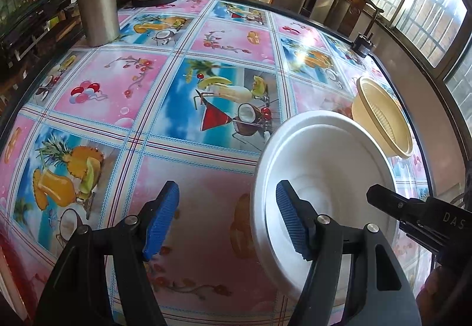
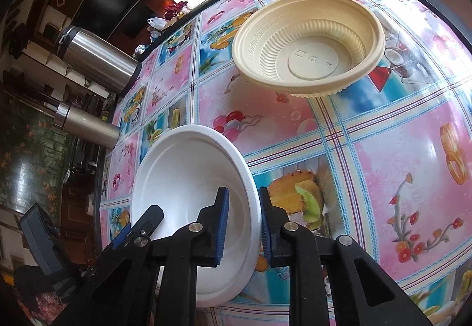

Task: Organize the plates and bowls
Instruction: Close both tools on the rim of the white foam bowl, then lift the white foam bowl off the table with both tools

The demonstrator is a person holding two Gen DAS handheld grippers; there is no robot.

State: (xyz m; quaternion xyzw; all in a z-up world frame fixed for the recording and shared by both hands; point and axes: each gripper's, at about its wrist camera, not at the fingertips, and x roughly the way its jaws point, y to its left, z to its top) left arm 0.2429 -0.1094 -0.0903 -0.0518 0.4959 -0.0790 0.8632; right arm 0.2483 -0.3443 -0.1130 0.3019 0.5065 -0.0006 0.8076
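The task looked barely begun. The white plate point(image 2: 188, 196) sat at lower centre of the right wrist view, its rim between the right gripper's point(image 2: 243, 225) jaws, which straddled it; whether they pinched it I could not tell. The left gripper point(image 1: 227, 216) hung with jaws spread wide, empty, one pad over the plate. The cream bowl point(image 2: 309, 45) stood apart on the tabletop point(image 2: 398, 148), upper right, not yet stacked.
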